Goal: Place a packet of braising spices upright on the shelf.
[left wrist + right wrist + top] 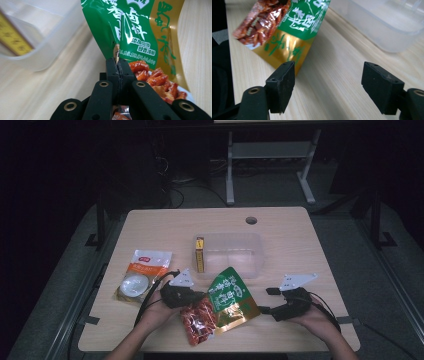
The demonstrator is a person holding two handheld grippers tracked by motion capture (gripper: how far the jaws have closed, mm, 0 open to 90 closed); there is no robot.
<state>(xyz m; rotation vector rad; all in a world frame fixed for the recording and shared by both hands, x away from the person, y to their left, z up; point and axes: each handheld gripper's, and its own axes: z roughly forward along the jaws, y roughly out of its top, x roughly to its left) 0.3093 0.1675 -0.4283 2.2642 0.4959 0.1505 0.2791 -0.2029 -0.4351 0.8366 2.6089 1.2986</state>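
left gripper (117, 66) pinches the green snack packet (125, 27) by its edge, lifted beside the clear plastic tub (235, 251); right gripper (328, 85) hovers spread above the desk (332, 75).

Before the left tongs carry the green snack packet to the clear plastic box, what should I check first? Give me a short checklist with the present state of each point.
1. Left tongs shut on the green snack packet: ok, the jaws pinch its edge.
2. Grip deep enough to hold: cannot tell, only a thin edge sits between the jaws.
3. Right tongs free to help: ok, open and holding nothing, beside the packet's gold corner.
4. Room in the clear plastic box: ok, a yellow box stands at its left end and the rest looks bare.
5. Path to the box: ok, bare table between packet and box.
6. Orange packet out of the way: ok, it lies to the left.
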